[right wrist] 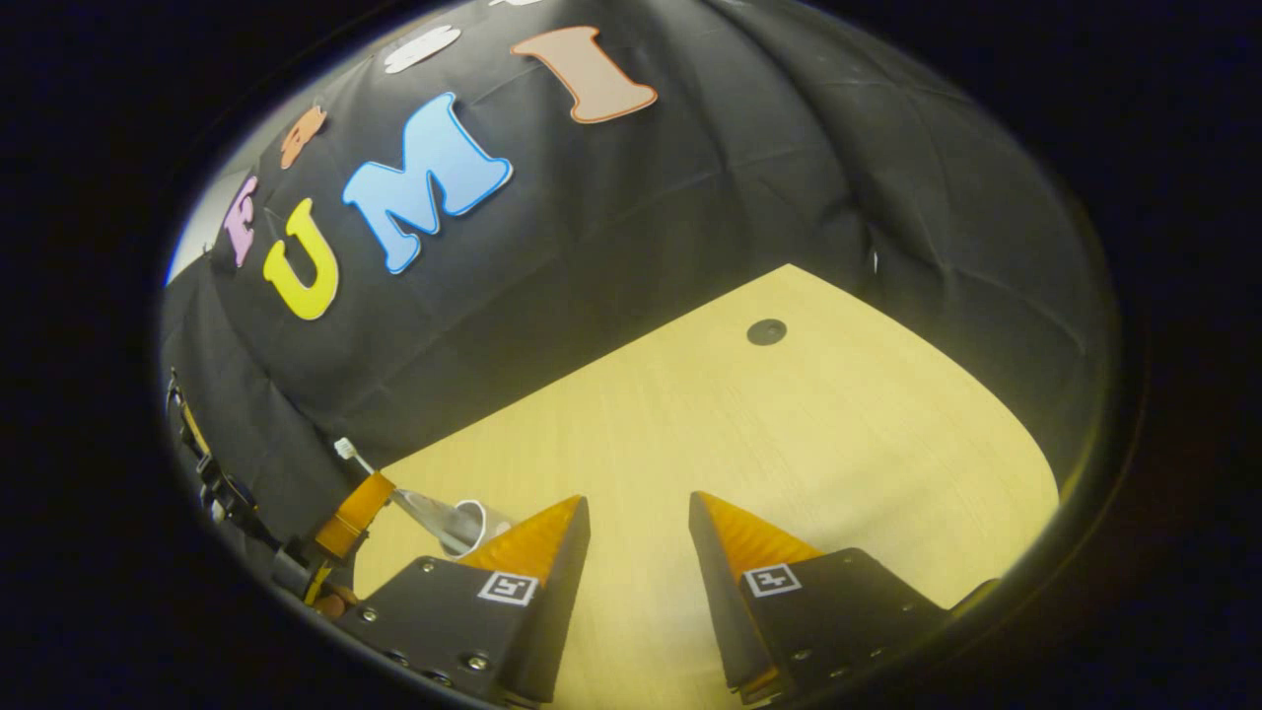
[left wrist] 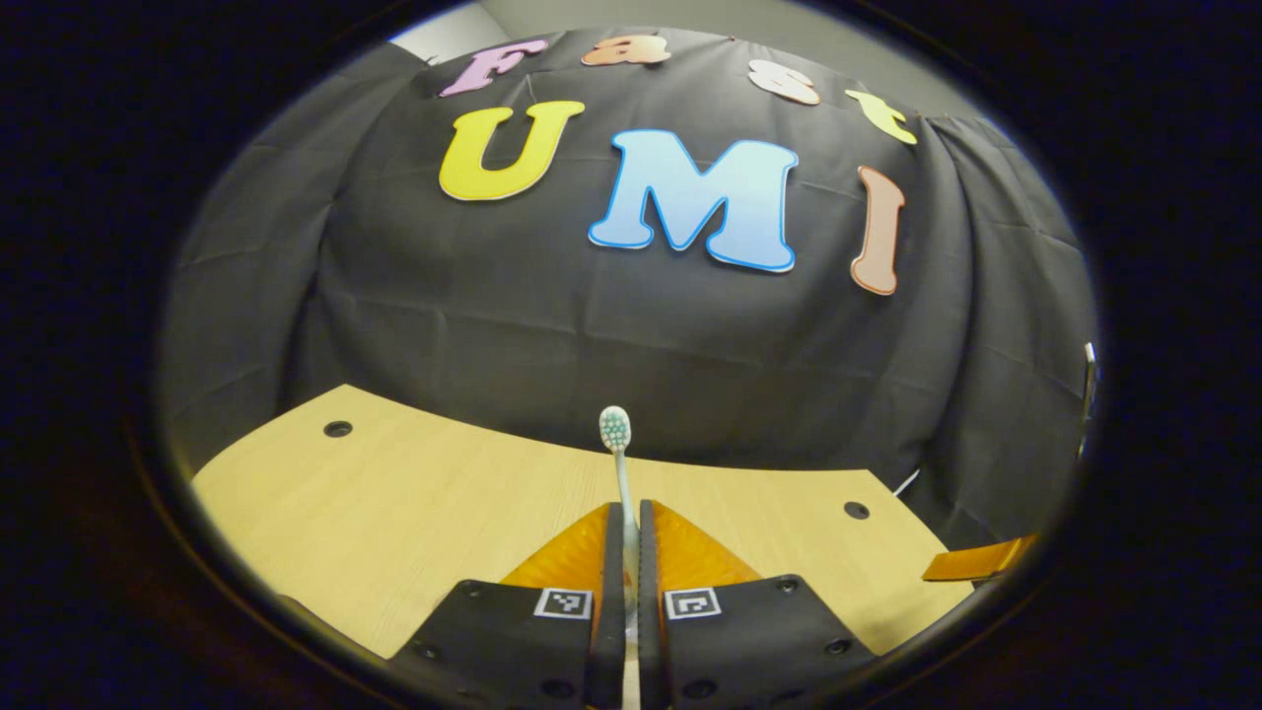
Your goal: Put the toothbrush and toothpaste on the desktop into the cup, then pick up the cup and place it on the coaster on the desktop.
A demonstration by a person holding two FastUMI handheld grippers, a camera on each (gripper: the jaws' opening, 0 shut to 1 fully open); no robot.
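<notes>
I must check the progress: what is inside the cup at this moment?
In the right gripper view, the cup shows only part of its rim; the right gripper's finger covers its inside. The left gripper holds the toothbrush.

Both views low above the desktop (left wrist: 394, 513), toward the back wall (left wrist: 631, 325); right gripper view tilted; shared toothbrush (right wrist: 345, 450).

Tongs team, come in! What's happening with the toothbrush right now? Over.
Left tongs shut on toothbrush, bristles up, lifted off the desk. Right tongs open, holding nothing. Cup beside the left tongs in right gripper view. Nothing blocking seen.
</notes>
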